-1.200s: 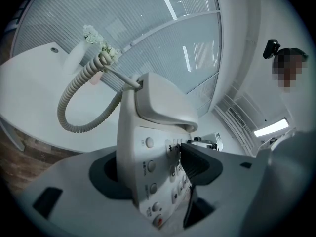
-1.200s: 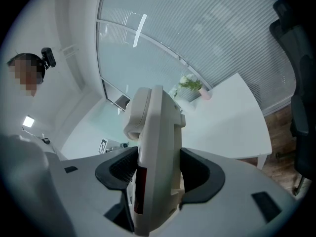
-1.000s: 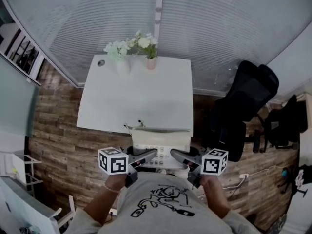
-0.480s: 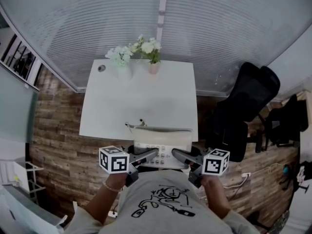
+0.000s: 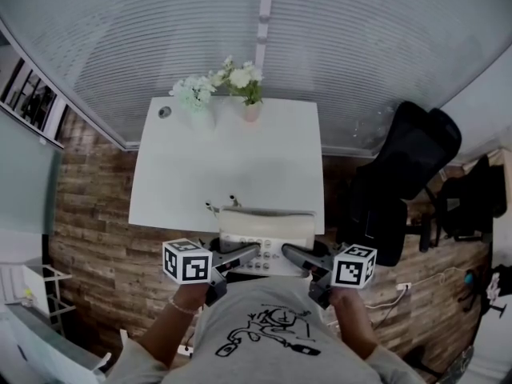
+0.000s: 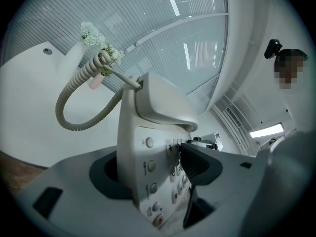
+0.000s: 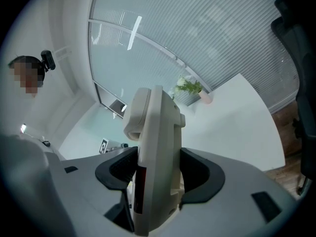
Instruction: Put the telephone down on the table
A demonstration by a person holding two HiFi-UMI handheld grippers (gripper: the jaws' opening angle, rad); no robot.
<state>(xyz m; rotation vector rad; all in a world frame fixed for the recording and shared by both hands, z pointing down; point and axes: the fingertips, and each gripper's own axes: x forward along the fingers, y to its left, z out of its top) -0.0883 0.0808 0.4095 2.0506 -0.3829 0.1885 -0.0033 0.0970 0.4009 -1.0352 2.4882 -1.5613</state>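
The left tongs (image 5: 246, 254) and right tongs (image 5: 290, 254) are each squeezing a side of the white desk telephone (image 5: 268, 230), holding it at the near edge of the table (image 5: 224, 158) stretching open ahead.

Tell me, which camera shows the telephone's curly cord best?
The left gripper view: the beige coiled plastic cord loops clearly beside the beige push-button telephone. The head view shows only a tiny bit; the right gripper view shows none.
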